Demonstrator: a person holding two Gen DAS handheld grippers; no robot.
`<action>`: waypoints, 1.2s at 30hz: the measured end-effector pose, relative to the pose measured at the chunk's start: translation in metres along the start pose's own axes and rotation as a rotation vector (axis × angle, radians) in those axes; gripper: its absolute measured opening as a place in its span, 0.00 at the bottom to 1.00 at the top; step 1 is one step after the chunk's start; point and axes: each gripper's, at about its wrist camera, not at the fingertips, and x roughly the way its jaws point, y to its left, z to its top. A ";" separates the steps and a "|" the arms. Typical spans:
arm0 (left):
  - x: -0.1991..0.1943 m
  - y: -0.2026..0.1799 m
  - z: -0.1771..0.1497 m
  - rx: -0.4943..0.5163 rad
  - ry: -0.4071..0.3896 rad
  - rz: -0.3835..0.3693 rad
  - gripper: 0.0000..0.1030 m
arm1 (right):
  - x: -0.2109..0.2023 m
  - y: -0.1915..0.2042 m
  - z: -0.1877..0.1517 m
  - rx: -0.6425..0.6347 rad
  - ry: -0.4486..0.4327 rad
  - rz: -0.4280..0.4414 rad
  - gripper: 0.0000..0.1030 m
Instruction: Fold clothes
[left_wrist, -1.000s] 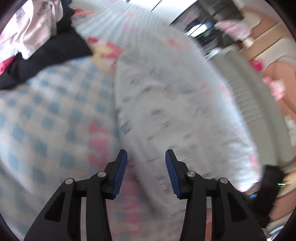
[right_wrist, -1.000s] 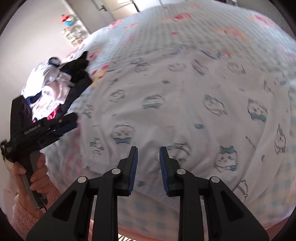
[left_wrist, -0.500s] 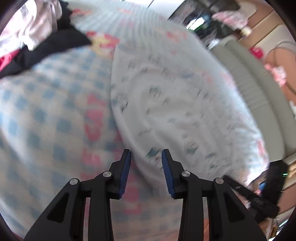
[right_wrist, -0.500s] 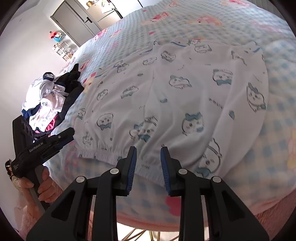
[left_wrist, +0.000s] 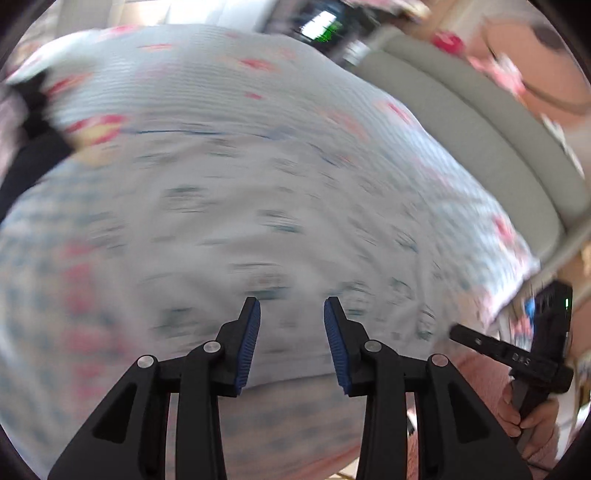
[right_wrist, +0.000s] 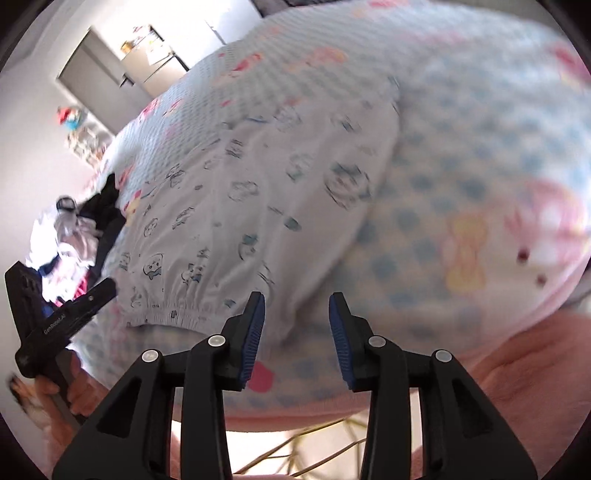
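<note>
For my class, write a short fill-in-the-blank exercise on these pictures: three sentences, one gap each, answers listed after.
1. The white printed garment lies spread on the ____.
2. Both the left gripper and the right gripper are ____.
3. The gathered elastic edge belongs to the ____.

Missing words: bed; open; garment

Printed garment (right_wrist: 255, 206) showing soft matt cloth, hem gathered; checked bedcover (right_wrist: 443, 192) looking matt woven; gripper fingers (right_wrist: 255, 332) showing ribbed blue pads.

A garment (right_wrist: 258, 206) lies flat on a bed (right_wrist: 461, 177), its waistband at the near edge; a pile of clothes (right_wrist: 70, 236) sits on the bed to its left
</note>
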 end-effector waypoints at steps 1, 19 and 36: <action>0.012 -0.013 0.001 0.024 0.026 -0.026 0.37 | 0.001 -0.003 0.000 0.005 -0.001 0.006 0.36; 0.072 -0.073 -0.016 0.088 0.169 -0.035 0.43 | 0.056 -0.035 0.023 0.103 0.006 0.184 0.07; 0.052 -0.079 -0.002 0.080 0.085 -0.076 0.43 | 0.017 -0.052 0.022 0.119 -0.075 0.220 0.12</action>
